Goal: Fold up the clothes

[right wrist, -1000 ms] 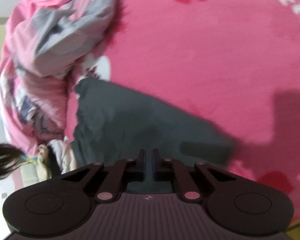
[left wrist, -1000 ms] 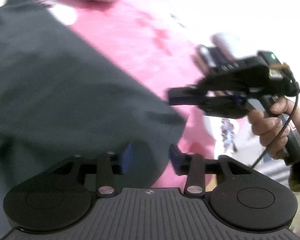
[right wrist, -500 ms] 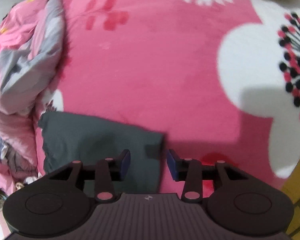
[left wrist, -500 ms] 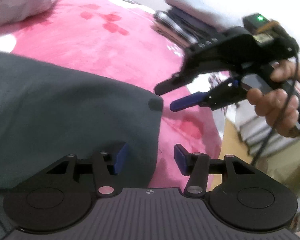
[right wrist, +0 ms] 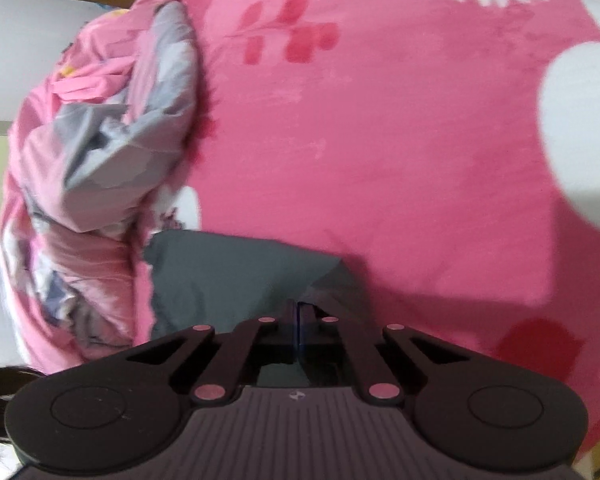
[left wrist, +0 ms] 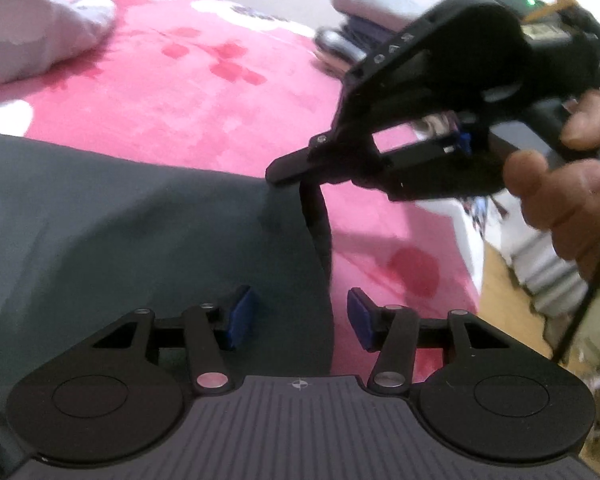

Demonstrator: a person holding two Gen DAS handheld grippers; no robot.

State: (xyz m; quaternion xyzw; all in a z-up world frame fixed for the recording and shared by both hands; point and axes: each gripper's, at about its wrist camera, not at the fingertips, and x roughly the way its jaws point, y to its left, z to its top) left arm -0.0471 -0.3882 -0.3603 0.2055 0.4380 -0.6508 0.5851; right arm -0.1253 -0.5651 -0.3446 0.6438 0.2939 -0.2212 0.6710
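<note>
A dark grey garment (left wrist: 132, 232) lies spread on a pink flowered blanket (left wrist: 204, 92). My left gripper (left wrist: 298, 316) is open, its blue pads (left wrist: 242, 314) straddling the garment's right edge low over the cloth. In the left wrist view, my right gripper (left wrist: 296, 172), held by a hand (left wrist: 564, 184), pinches the garment's far right corner and lifts it a little. The right wrist view shows that gripper (right wrist: 299, 312) shut on the raised corner of the grey garment (right wrist: 236, 272).
A crumpled pink and grey quilt (right wrist: 100, 152) is heaped along the blanket's left side, touching the garment. Folded clothes (left wrist: 364, 12) are stacked at the blanket's far edge. The bed edge and a yellowish floor (left wrist: 500, 276) lie to the right.
My right gripper has come down onto the garment's corner and gone from open to shut on it, raising the corner slightly. My left gripper stays open at the garment's edge.
</note>
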